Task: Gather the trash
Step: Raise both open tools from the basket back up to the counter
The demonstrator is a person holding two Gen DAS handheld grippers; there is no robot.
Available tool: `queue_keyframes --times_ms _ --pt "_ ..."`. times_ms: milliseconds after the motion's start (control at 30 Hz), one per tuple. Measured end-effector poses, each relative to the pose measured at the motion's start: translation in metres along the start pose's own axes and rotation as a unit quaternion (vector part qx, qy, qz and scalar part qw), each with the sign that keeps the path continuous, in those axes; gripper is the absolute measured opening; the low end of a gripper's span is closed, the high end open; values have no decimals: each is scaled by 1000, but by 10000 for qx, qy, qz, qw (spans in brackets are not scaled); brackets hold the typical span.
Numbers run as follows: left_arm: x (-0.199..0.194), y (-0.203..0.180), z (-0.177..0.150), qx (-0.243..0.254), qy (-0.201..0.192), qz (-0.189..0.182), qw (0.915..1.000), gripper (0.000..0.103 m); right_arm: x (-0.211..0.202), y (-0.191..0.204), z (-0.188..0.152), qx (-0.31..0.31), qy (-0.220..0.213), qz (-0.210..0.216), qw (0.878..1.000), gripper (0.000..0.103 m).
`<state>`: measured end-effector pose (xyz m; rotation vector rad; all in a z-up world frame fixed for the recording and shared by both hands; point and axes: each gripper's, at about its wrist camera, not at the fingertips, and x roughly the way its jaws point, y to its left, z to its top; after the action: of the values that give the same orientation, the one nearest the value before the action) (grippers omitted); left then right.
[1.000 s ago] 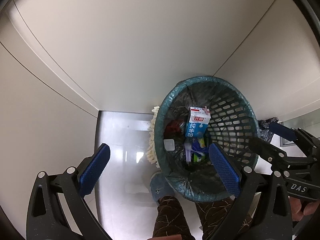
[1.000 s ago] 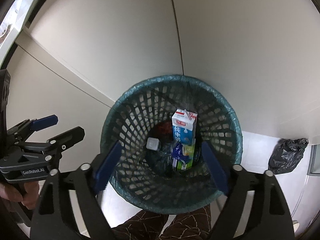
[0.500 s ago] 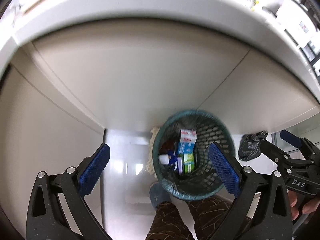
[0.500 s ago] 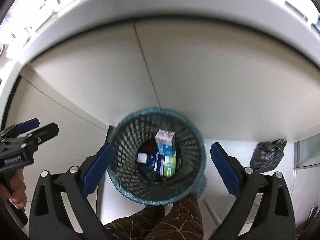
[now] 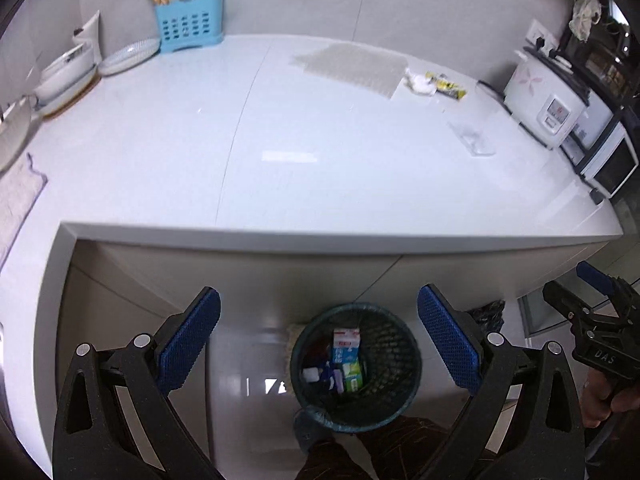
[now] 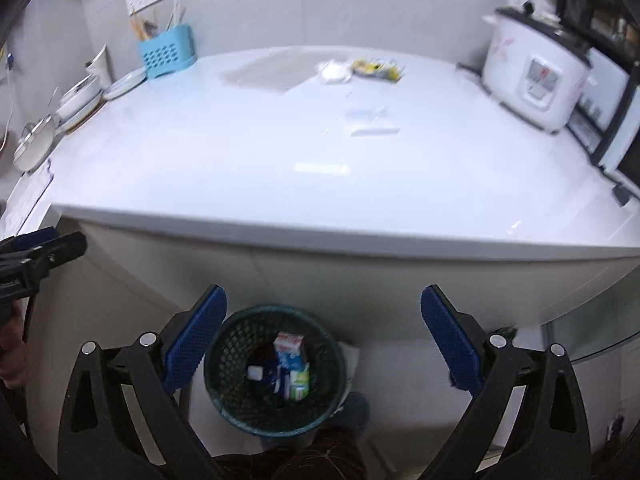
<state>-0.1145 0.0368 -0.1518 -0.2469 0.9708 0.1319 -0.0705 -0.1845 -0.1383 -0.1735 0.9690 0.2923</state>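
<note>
The remaining trash lies on the countertop (image 5: 320, 128) near its back edge, toward the right corner: a crumpled white tissue (image 5: 419, 82) touching a yellow wrapper (image 5: 447, 85), both just beside the right end of a mesh mat (image 5: 352, 67). A clear plastic piece (image 5: 472, 140) lies apart from them, nearer the right edge and the rice cooker (image 5: 550, 102). The waste bin (image 5: 356, 364) stands on the floor below the front edge and already holds a milk carton (image 5: 346, 344) and other packaging.

Left gripper (image 5: 318, 354): jaws wide apart, nothing between them. Right gripper (image 6: 324, 352): jaws wide apart, nothing between them.

Probable faults:
- The clear plastic piece is thin, flat and nearly invisible on the glossy white surface. The pads are likely to slide over it or push it toward the rice cooker.
- The tissue and wrapper touch. One closure may take only one of them, or drag the other onto the mat.
- The tissue is light and may slip out during transfer past the front edge and miss the bin.
- A reach toward the right corner risks contact with the rice cooker.

Legible text: "DAS" on the right gripper body in the left wrist view. The carton print is too small to read, as is the wrapper print.
</note>
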Motion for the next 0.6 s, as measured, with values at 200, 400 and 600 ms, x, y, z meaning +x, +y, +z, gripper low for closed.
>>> queue_keyframes --times_ms 200,400,600 --pt "-30 -19 32 100 -284 -114 9995 97 -36 -21 28 253 -242 -80 9994 94" --pt "-47 -43 67 214 -466 -202 9985 97 -65 -41 65 326 -586 -244 9975 94" --pt "-53 -63 107 308 -625 -138 9975 97 -74 -68 104 510 -742 -252 9956 94"
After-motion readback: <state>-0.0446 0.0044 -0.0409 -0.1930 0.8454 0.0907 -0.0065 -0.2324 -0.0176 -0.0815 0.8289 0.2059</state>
